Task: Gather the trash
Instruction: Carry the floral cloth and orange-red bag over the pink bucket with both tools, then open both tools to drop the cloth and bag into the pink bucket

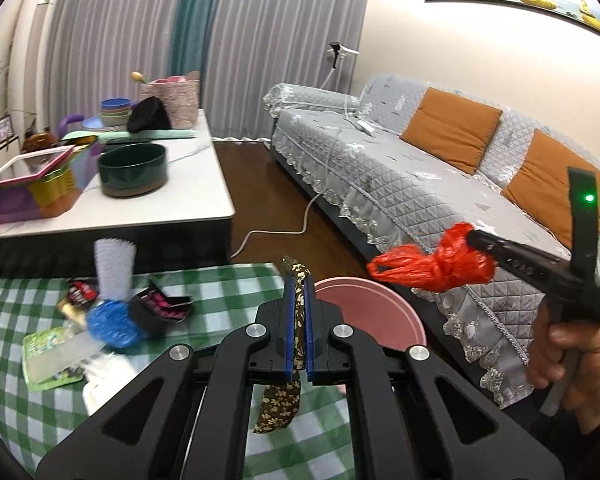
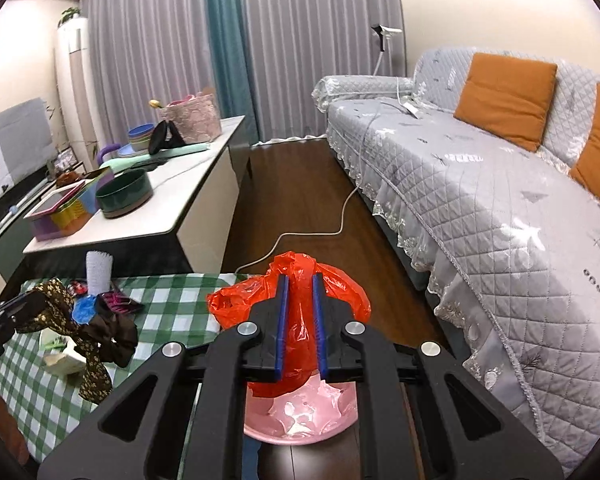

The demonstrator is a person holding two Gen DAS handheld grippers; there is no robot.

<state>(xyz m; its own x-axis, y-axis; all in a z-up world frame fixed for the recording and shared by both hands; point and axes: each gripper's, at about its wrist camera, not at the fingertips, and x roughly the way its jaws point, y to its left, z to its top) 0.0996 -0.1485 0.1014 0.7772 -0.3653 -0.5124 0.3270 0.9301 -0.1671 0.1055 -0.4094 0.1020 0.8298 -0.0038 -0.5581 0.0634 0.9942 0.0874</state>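
My left gripper is shut on a brown strip of cloth with a gold flower print, held above the green checked tablecloth; the cloth also shows at the left of the right wrist view. My right gripper is shut on a crumpled red plastic bag, which hangs over the pink bin. In the left wrist view the red bag hangs at the right gripper's tip, right of and above the pink bin.
Loose trash lies on the checked cloth: a blue wad, a white ribbed cup, dark wrappers, a green packet. A white coffee table with bowls and boxes stands behind. A grey sofa is at the right, with a cable on the floor.
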